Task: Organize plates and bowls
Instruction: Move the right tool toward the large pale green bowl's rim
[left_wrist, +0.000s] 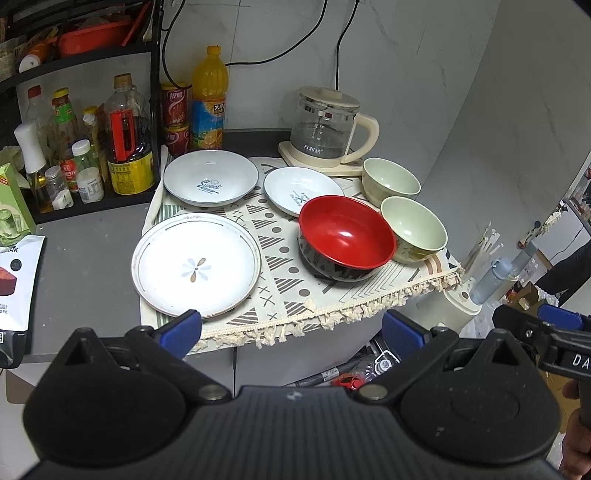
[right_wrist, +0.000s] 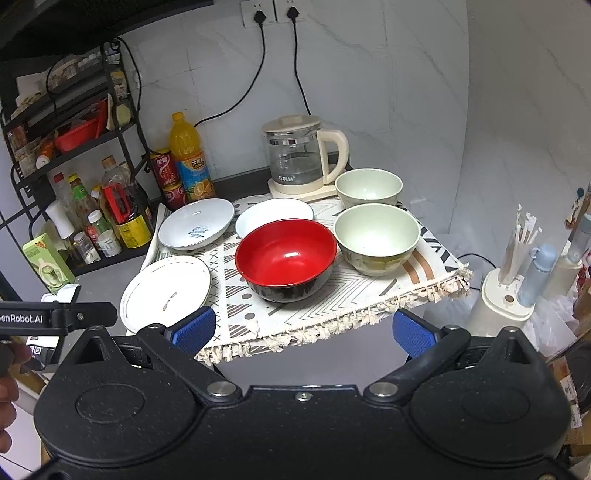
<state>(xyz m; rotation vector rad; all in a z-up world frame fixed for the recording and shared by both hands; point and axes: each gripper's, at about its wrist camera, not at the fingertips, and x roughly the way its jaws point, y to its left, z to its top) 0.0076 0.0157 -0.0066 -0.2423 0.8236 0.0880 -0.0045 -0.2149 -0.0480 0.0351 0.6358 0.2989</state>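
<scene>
— Status of the grippers?
— Left gripper (left_wrist: 291, 332) and right gripper (right_wrist: 303, 330): jaws spread wide, holding nothing, short of the desk (left_wrist: 85, 243).
— Crockery, taken from the red bowl (right_wrist: 286, 256)?
— Two green bowls (right_wrist: 376, 236) right of it; two white dishes (right_wrist: 197, 223) behind-left; the flower plate (right_wrist: 166, 291) left — all on the patterned cloth (right_wrist: 325, 302).

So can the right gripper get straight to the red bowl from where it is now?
Probably yes. The right gripper is open and empty, facing the red bowl, which sits near the cloth's front edge with nothing between them; the green bowl stands just beside it.
</scene>
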